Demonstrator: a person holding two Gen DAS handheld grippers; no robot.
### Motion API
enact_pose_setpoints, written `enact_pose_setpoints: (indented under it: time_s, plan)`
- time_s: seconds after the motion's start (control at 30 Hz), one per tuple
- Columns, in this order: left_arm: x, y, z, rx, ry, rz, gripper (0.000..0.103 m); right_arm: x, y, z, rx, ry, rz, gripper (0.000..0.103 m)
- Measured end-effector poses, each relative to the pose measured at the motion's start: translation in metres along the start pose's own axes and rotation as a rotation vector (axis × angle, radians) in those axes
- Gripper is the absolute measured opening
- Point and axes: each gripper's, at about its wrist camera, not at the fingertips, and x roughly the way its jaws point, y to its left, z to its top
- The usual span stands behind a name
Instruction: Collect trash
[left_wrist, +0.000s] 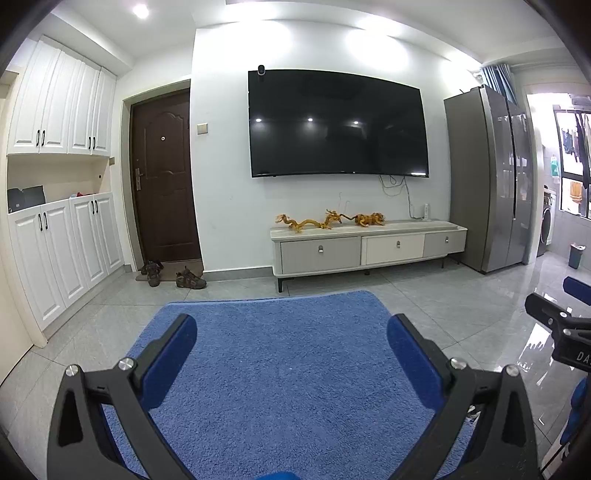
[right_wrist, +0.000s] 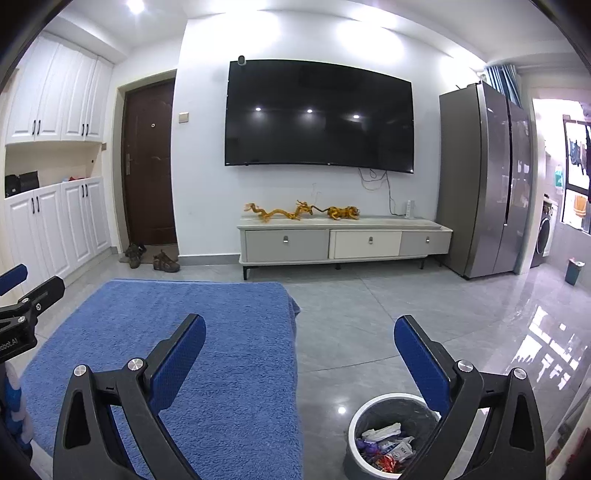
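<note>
Trash sits in the round grey bin with a white rim on the glossy grey tiled floor, low in my right wrist view: crumpled white paper and coloured wrappers piled inside it. My right claw hangs above the floor with its two blue-padded fingers spread wide apart and nothing between them; its right finger overlaps the near rim of the bin in the view. The bin stands just beside the right edge of the bench draped in fluffy blue cloth.

My left claw is also wide apart and empty, held over the same blue cloth, which fills the lower middle of the left wrist view. I can see part of the right claw's black frame at the right edge of that view, and part of the left claw's frame at the left edge of the right view, so the two are side by side but not touching.

Ahead of both, a large black television hangs on the white wall above a low grey and white drawer cabinet carrying golden dragon figurines. A dark brown door with brown shoes before it stands to the left, a tall steel refrigerator to the right, and a small teal bin farther right
</note>
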Motion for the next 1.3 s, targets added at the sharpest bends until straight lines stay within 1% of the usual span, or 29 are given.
enact_pose_setpoints:
  time_s: [0.43, 0.7, 1.3]
  plan:
    - [0.008, -0.006, 0.000, 0.012, 0.007, -0.005, 0.103, 0.006, -0.012, 0.002, 0.024, -0.012, -0.043, 0.102]
    - [0.014, -0.008, -0.003, 0.007, 0.023, -0.013, 0.103, 0.011, -0.012, 0.001, 0.021, 0.002, -0.062, 0.102]
    - [0.017, -0.014, -0.002, 0.024, 0.044, -0.020, 0.103, 0.014, -0.020, -0.003, 0.040, 0.011, -0.071, 0.102]
